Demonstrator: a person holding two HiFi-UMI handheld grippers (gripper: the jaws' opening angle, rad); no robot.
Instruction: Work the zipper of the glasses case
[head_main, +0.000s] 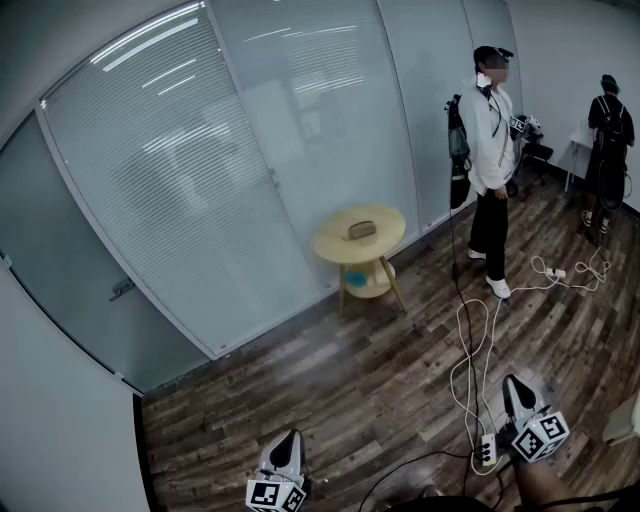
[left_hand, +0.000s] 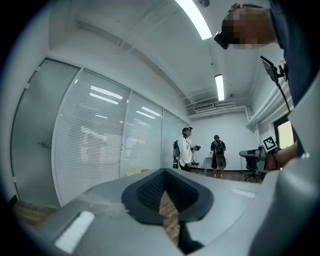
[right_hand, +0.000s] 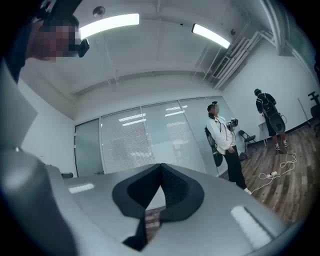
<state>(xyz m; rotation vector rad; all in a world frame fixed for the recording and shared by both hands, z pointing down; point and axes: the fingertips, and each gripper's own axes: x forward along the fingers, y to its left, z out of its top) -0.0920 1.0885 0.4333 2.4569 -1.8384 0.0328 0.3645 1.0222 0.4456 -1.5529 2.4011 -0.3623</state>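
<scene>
This looks like an office room used for recording work. A long wall of frosted glass partition panels with horizontal blinds (head_main: 250, 150) runs beside a dark wood-plank floor (head_main: 380, 390), and white strip lights (left_hand: 192, 20) and exposed ducts (left_hand: 210, 106) hang under a plain white ceiling. A black swivel office chair (left_hand: 251, 167) stands at the far end. Loose white cables (head_main: 470, 340) and a white power strip (head_main: 487, 452) lie on the floor near a person in a white jacket (head_main: 490, 130) wearing a backpack.
</scene>
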